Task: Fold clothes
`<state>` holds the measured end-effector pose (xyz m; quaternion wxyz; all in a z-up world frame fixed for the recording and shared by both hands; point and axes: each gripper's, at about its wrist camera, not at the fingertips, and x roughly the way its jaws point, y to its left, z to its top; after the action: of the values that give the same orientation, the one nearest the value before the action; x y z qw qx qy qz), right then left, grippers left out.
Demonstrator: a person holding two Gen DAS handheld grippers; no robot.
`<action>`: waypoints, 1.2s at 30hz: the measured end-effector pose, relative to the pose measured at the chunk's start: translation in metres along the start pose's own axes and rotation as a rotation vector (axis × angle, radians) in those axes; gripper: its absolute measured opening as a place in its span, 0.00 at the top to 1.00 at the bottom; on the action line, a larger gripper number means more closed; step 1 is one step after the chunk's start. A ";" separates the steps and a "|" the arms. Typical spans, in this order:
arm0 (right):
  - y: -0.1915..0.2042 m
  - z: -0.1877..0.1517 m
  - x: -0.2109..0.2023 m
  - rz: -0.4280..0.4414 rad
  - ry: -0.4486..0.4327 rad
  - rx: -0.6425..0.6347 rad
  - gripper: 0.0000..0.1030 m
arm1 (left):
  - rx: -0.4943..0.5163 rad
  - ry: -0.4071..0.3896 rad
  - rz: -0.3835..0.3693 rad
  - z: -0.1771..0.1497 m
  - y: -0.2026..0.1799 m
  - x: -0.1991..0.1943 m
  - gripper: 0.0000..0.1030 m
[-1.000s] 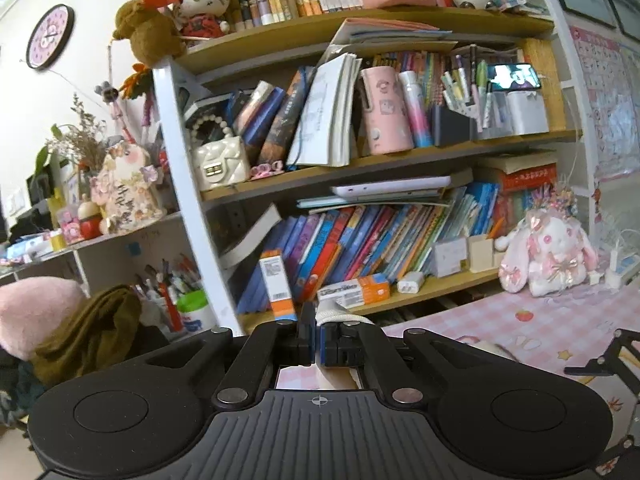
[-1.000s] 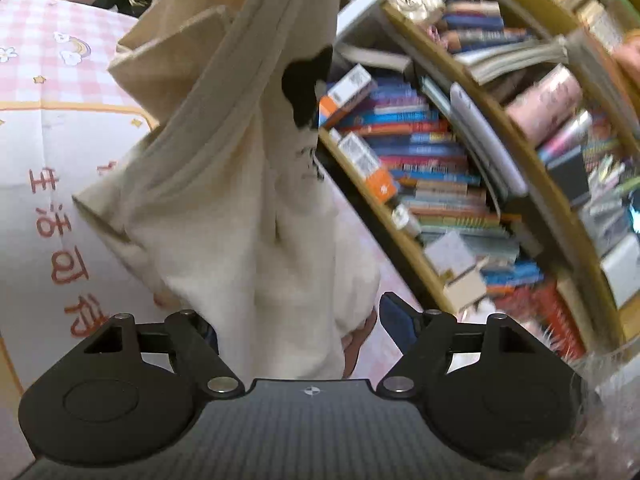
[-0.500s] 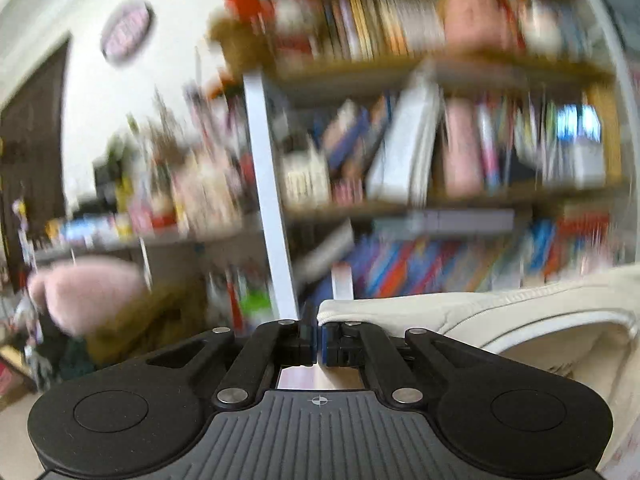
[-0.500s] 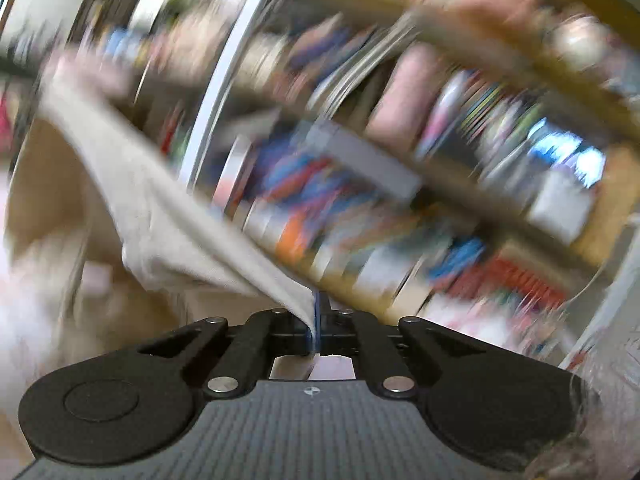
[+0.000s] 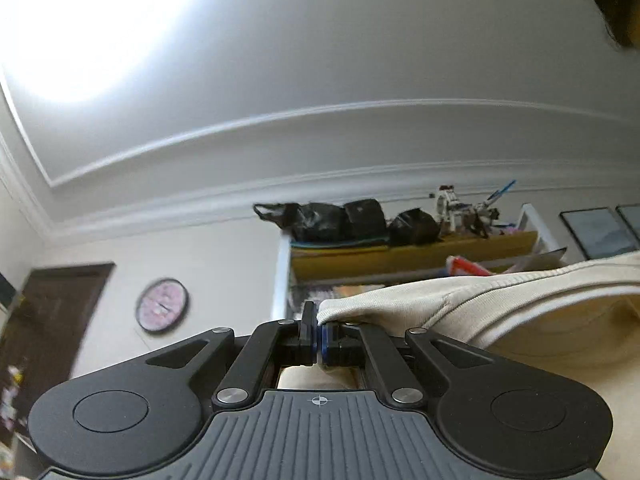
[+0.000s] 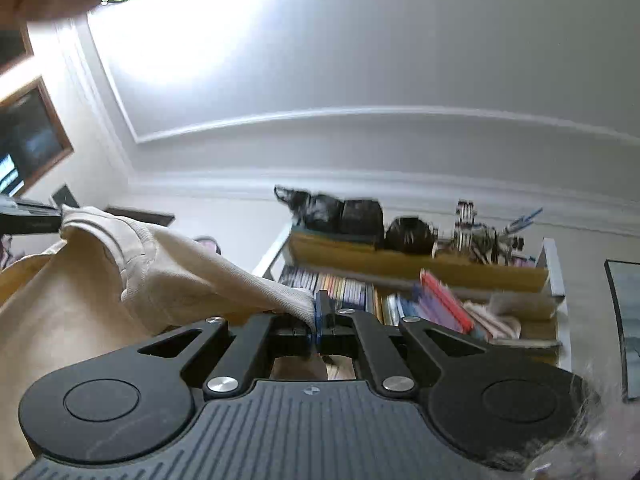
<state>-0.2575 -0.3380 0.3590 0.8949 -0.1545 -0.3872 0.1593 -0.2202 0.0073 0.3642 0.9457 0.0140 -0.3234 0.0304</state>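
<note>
A cream garment stretches off to the right in the left wrist view, its ribbed edge pinched in my left gripper, which is shut on it. In the right wrist view the same cream garment hangs to the left, with a corner pinched in my right gripper, also shut on it. Both grippers point steeply upward, toward the ceiling and the top of the bookshelf. The table is out of sight.
A bookshelf top with black bags and a toy model lies ahead. A pink wall clock and a dark door are at left. Framed pictures hang at right. The bookshelf also shows in the right wrist view.
Both grippers have tilted up from the shelves to the ceiling, lifting the garment. The right gripper, open a second ago, has shut on a corner of the garment.
</note>
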 end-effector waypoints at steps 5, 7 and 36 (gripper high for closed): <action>-0.001 -0.054 0.028 0.062 0.296 0.103 0.98 | 0.040 0.397 -0.066 -0.095 0.003 0.051 0.98; 0.012 -0.108 0.044 0.089 0.503 0.145 0.98 | 0.065 0.634 -0.096 -0.164 0.005 0.068 0.98; 0.106 -0.596 0.134 0.088 1.675 0.212 0.98 | 0.121 1.530 -0.260 -0.605 -0.031 0.161 0.94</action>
<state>0.2538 -0.2793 0.0140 0.8890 -0.1520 0.4274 0.0625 0.2782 0.0121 -0.0156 0.8994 0.0785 0.4256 -0.0620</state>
